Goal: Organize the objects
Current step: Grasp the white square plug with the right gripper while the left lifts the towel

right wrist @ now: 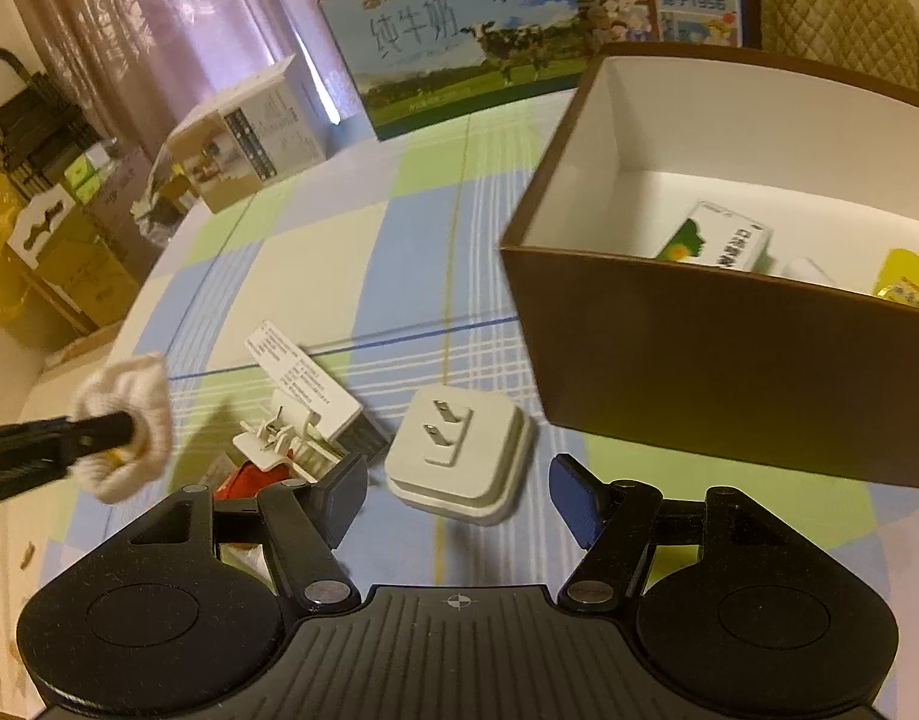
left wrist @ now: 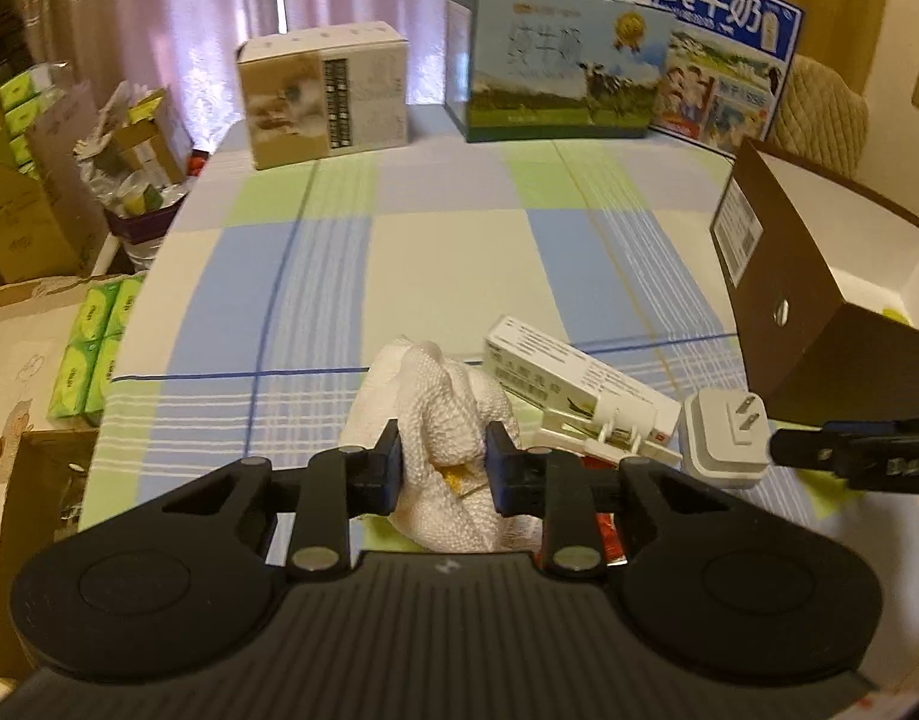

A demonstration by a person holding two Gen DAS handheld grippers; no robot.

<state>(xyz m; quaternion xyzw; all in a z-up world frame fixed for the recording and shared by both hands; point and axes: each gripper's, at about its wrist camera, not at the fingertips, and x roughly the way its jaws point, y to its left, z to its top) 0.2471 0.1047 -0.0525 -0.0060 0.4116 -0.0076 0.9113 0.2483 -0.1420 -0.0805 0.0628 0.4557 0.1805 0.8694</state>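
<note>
left gripper [left wrist: 441,468] clamps white knitted cloth [left wrist: 444,414] | right gripper [right wrist: 456,495] spread wide around white plug adapter [right wrist: 459,456] | brown box [right wrist: 699,360] just beside adapter

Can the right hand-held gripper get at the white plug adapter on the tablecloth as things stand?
Probably yes. The right hand-held gripper is open, and the white plug adapter lies prongs-up just ahead of its fingertips, with nothing between them. The brown box stands off to the right.

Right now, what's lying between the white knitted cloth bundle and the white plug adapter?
In the right wrist view, a white printed carton and a white plastic clip lie between cloth bundle and adapter.
</note>
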